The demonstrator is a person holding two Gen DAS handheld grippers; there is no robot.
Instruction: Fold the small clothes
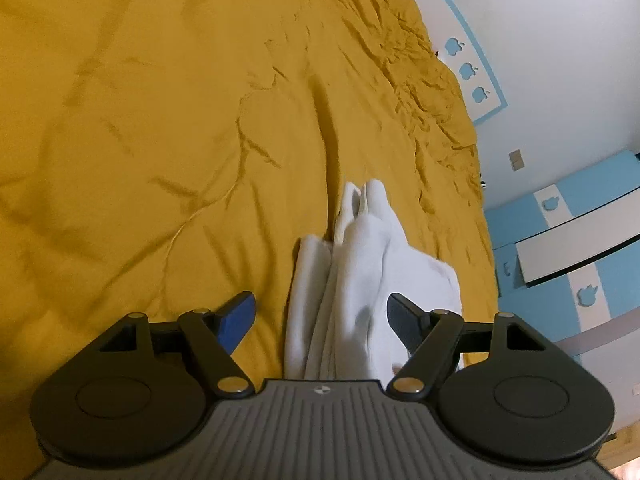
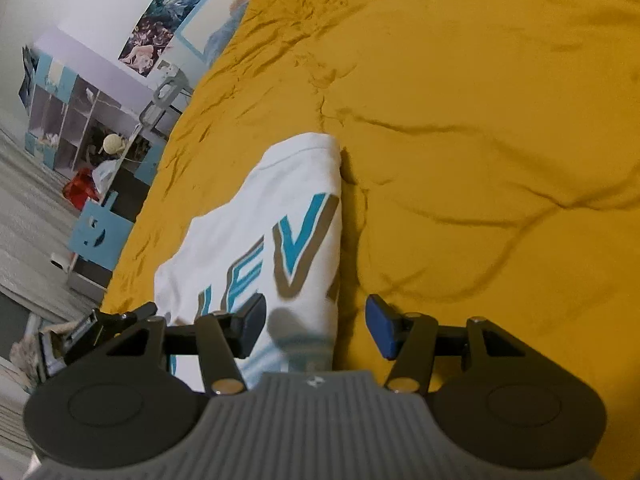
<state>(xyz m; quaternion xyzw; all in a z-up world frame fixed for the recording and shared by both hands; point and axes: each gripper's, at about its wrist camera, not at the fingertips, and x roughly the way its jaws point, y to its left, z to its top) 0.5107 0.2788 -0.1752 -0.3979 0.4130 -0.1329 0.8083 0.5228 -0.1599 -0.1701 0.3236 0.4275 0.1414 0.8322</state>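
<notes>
On the wrinkled mustard-yellow bedspread (image 1: 160,140) lies a soft white cotton T-shirt (image 2: 256,232), folded into a narrow bundle, with teal block letters edged in brown-grey across its flat top. From the left wrist it shows as long, rounded folds. Left tongs (image 1: 322,316) stand wide apart, straddling the shirt's near end without pinching it. Right tongs (image 2: 316,326) are partly spread over the shirt's folded edge, gripping nothing. Pale blue-and-white cupboards (image 1: 580,240) line the wall.
</notes>
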